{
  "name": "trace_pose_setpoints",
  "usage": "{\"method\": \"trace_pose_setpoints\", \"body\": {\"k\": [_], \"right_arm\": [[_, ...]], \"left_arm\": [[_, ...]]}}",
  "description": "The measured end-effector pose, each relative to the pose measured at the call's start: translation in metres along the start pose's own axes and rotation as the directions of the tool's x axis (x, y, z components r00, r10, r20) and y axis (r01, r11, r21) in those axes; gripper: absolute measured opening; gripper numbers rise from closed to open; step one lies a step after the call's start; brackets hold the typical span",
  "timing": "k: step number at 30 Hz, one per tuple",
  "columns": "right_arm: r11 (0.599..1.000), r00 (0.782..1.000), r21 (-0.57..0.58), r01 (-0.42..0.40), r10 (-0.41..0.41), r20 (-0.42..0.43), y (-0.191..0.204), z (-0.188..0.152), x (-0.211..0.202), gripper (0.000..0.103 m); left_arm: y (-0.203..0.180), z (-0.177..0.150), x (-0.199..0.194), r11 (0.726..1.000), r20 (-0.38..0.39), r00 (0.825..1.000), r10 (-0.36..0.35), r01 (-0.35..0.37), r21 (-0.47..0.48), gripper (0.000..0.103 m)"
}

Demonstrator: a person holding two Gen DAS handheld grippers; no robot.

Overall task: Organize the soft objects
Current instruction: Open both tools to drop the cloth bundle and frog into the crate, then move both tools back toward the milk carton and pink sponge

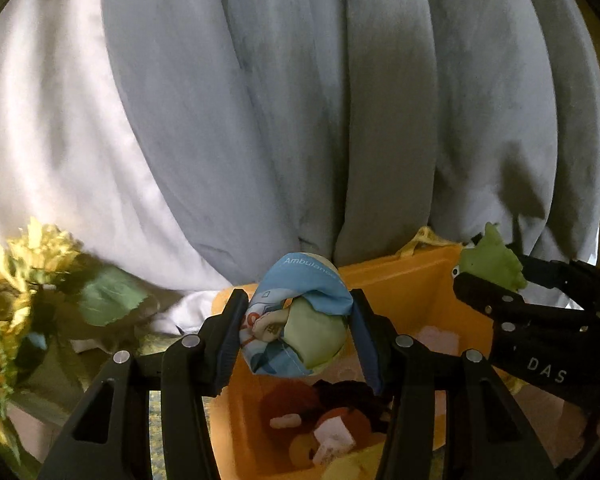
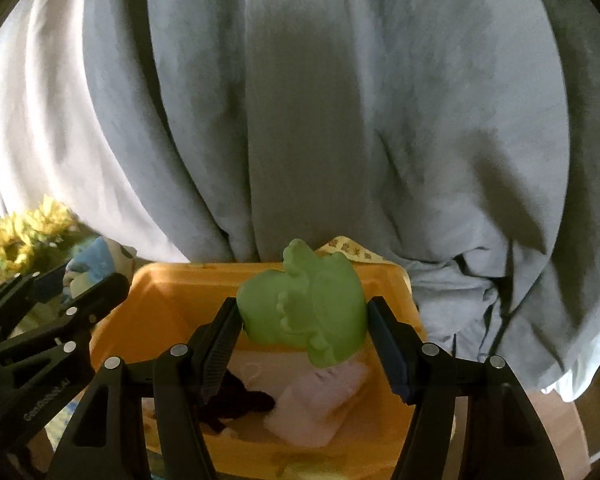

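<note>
My left gripper is shut on a soft blue, white and pale green cloth toy printed with "Ambulance", held above the near-left part of an orange bin. My right gripper is shut on a squashy green frog toy, held over the same orange bin. In the left wrist view the right gripper and frog toy show at the right. In the right wrist view the left gripper shows at the left with the cloth toy. The bin holds several plush toys and a pale pink one.
A grey-blue curtain hangs right behind the bin and fills the background, with white fabric at its left. Yellow artificial sunflowers with green leaves stand to the left of the bin. A yellow printed strap lies on the bin's far rim.
</note>
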State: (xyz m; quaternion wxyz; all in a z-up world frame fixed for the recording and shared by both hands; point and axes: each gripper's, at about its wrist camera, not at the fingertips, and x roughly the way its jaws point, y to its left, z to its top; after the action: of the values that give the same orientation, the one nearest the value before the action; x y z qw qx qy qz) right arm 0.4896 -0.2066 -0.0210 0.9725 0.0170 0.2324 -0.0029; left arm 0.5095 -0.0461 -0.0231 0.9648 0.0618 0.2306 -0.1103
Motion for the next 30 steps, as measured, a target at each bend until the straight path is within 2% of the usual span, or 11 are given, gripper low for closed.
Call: {"method": "trace_pose_setpoints", "body": {"k": [4, 8, 12, 18, 30], "right_arm": [[1.0, 0.997, 0.004, 0.002, -0.002, -0.073, -0.004, -0.001, 0.023, 0.067], [0.998, 0.996, 0.032, 0.047, -0.044, -0.075, -0.01, -0.002, 0.027, 0.076], [0.997, 0.996, 0.031, 0.065, -0.062, -0.064, -0.013, -0.004, 0.023, 0.077], [0.997, 0.997, 0.022, 0.073, -0.073, -0.008, -0.01, -0.007, -0.004, 0.077], [0.999, 0.997, 0.035, 0.024, -0.026, 0.068, 0.006, -0.016, -0.072, 0.077]], "left_arm": [[-0.001, 0.0, 0.015, 1.0, -0.037, 0.999, -0.018, 0.018, -0.006, 0.067], [-0.002, -0.002, 0.017, 1.0, -0.041, 0.999, -0.012, 0.012, 0.001, 0.069], [-0.003, -0.006, 0.009, 1.0, -0.045, 0.999, -0.014, 0.014, 0.001, 0.071], [0.0, -0.008, -0.017, 1.0, -0.027, 1.0, -0.009, 0.009, -0.006, 0.072], [0.004, -0.022, -0.096, 0.998, 0.018, 0.999, 0.05, -0.049, -0.032, 0.078]]}}
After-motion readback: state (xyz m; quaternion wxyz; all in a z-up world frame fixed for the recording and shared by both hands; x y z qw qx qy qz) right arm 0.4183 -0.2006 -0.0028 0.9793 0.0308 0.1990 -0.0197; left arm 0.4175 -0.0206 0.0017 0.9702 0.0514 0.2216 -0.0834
